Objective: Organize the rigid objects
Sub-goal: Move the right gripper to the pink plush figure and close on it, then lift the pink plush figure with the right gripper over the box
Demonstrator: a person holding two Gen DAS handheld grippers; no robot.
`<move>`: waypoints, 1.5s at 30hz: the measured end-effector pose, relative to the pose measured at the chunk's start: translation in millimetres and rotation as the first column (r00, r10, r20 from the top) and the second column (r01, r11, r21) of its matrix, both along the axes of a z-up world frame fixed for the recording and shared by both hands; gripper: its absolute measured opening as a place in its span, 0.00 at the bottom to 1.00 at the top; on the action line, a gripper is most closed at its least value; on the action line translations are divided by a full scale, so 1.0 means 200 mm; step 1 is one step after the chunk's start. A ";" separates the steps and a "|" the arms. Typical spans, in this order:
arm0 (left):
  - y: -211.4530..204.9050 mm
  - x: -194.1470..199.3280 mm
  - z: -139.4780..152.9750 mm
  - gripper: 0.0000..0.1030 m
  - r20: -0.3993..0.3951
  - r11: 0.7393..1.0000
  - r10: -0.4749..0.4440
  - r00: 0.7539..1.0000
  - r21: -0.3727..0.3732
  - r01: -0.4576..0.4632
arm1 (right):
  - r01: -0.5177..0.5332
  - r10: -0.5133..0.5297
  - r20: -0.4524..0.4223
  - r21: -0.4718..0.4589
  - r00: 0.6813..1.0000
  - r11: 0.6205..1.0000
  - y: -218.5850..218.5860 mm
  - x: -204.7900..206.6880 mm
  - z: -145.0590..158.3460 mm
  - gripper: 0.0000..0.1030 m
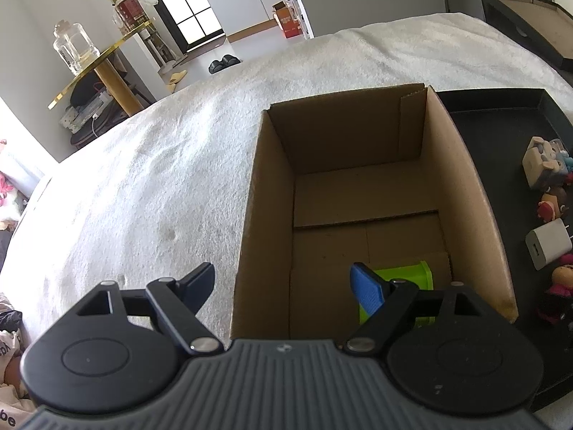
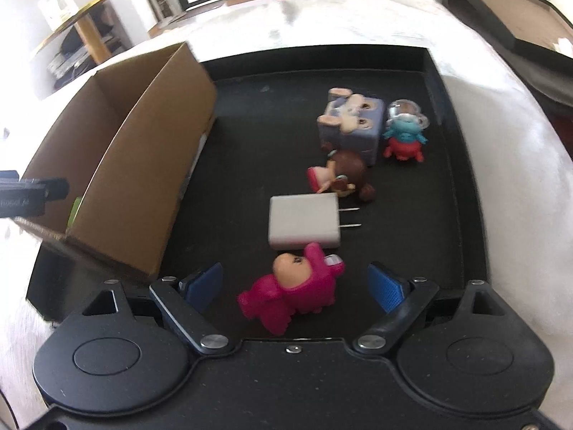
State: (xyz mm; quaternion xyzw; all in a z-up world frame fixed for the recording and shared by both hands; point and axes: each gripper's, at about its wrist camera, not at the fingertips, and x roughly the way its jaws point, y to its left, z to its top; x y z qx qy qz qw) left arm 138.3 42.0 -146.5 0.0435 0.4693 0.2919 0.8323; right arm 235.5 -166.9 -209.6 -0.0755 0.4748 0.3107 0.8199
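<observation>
R gripper [image 2: 294, 286]: fingers spread wide, blue pads either side of a pink figurine [image 2: 292, 292], not touching it. Figurine lies on its side on the black tray [image 2: 451, 193], long axis running from lower left to upper right in the R wrist view, face up toward the camera; its lower end is near the gripper body, details soft w/ blur.

Just beyond the figurine, touching or nearly so, a white charger [image 2: 304, 224] lies flat, prongs pointing right. Past that a brown-haired figurine [image 2: 342, 177] on its side, then a purple block toy [image 2: 352, 127] and a blue-and-red figurine [image 2: 404, 136] upright beside it, a clear dome behind; which way the block faces is hard to tell. Tray's near edge hidden under the gripper.

L gripper [image 1: 283, 285]: fingers spread wide too, nothing between them. L finger sits over the white cloth [image 1: 143, 179], R finger inside the cardboard box [image 1: 272, 186], straddling the box's left wall. Behind the R pad a green object [image 1: 408, 276] rests on the box floor at the near end; mostly covered by finger and linkage, so shape and direction unclear.

Box is open-topped and stands at the tray's left side, long axis running away from the camera. In the L wrist view the tray items are cut off at the right edge.
</observation>
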 end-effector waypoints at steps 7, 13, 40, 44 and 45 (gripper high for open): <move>0.00 -0.01 0.00 0.79 -0.004 1.000 0.000 1.000 0.004 0.000 | -0.012 0.012 0.001 -0.023 1.000 1.000 0.00 -0.01 -0.04 0.57; 0.01 -0.02 0.01 0.79 0.008 1.000 0.008 1.000 -0.002 -0.008 | -0.011 0.011 0.034 0.006 0.999 1.000 -0.02 -0.02 0.04 0.57; 0.09 -0.07 0.05 0.76 0.148 0.997 0.029 0.989 -0.076 -0.018 | -0.078 0.029 0.270 0.175 0.962 0.981 0.15 0.00 0.38 0.57; 0.10 -0.09 0.06 0.71 0.163 0.996 0.034 0.986 -0.081 -0.021 | -0.097 0.041 0.289 0.184 0.957 0.978 0.19 -0.02 0.40 0.57; 0.11 -0.09 0.06 0.69 0.167 0.996 0.036 0.985 -0.085 -0.022 | -0.103 0.045 0.294 0.186 0.955 0.977 0.20 -0.02 0.41 0.57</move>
